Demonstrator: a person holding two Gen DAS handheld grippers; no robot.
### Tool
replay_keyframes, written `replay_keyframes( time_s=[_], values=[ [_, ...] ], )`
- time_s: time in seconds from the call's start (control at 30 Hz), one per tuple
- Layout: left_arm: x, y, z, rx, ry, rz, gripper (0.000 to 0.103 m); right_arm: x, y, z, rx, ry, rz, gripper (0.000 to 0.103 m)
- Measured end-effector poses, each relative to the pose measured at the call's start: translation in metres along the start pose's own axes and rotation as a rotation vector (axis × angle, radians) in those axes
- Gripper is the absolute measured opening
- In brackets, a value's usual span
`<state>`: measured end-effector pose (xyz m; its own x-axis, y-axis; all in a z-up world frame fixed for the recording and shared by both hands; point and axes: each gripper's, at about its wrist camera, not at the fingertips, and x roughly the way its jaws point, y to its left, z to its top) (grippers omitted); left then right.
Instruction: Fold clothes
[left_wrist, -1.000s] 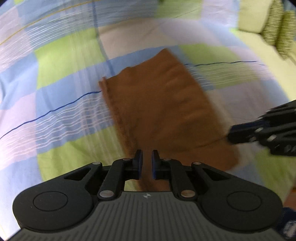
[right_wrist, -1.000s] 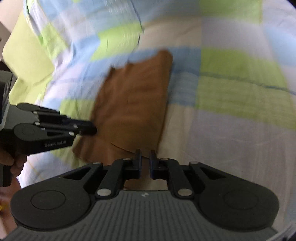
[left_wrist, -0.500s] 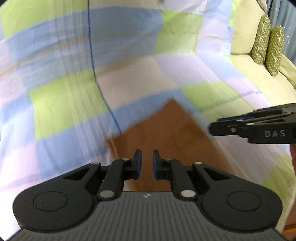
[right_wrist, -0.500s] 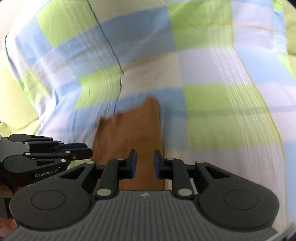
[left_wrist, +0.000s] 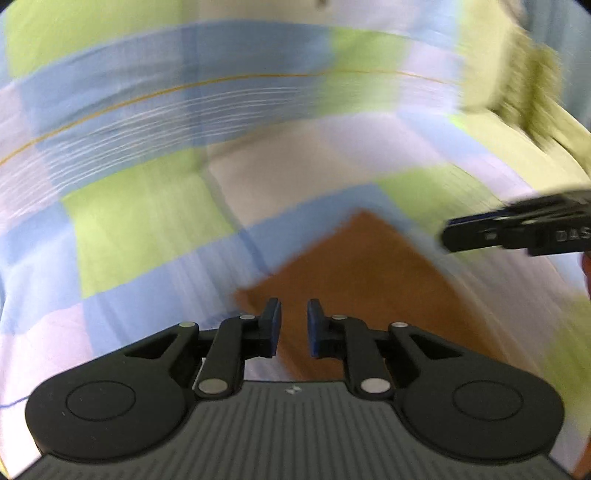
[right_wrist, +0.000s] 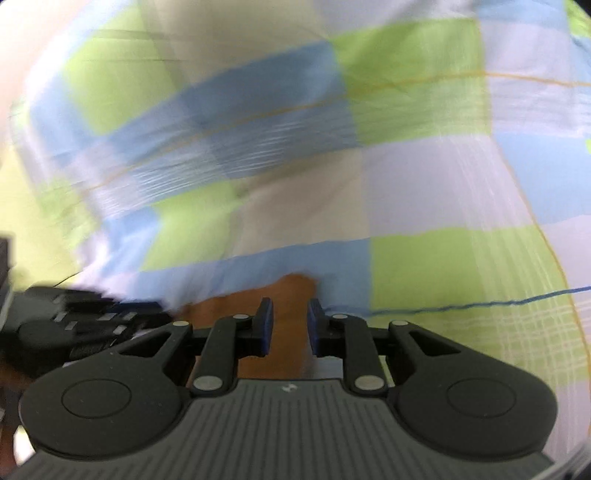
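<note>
A folded brown garment (left_wrist: 354, 273) lies flat on a checked bedsheet (left_wrist: 147, 221). It also shows in the right wrist view (right_wrist: 288, 295), mostly hidden behind the gripper. My left gripper (left_wrist: 294, 321) hangs over the garment's near left part, jaws a little apart and empty. My right gripper (right_wrist: 290, 319) is over the garment's far corner, jaws a little apart and empty. The right gripper also shows in the left wrist view (left_wrist: 517, 229) at the right edge, and the left gripper shows in the right wrist view (right_wrist: 92, 317) at the left. Both views are blurred.
The sheet has green, blue, lilac and cream squares (right_wrist: 424, 110). A pale green sofa cushion with patterned pillows (left_wrist: 532, 85) lies at the far right of the left wrist view.
Both grippers have lifted off the garment and tilted up toward the far bed. Their jaws have opened slightly. The garment now sits lower in both views.
</note>
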<state>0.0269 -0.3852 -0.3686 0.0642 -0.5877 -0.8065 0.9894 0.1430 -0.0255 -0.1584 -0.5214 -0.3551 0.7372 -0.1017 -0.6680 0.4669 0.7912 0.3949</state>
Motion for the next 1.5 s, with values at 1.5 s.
replay_keyframes(
  time_s=[1.5],
  values=[
    [0.023,-0.035,-0.152,1.5,-0.478,0.189,0.05,0.008,0.003,-0.144,-1.706,-0.162,-0.076,0.037]
  ],
)
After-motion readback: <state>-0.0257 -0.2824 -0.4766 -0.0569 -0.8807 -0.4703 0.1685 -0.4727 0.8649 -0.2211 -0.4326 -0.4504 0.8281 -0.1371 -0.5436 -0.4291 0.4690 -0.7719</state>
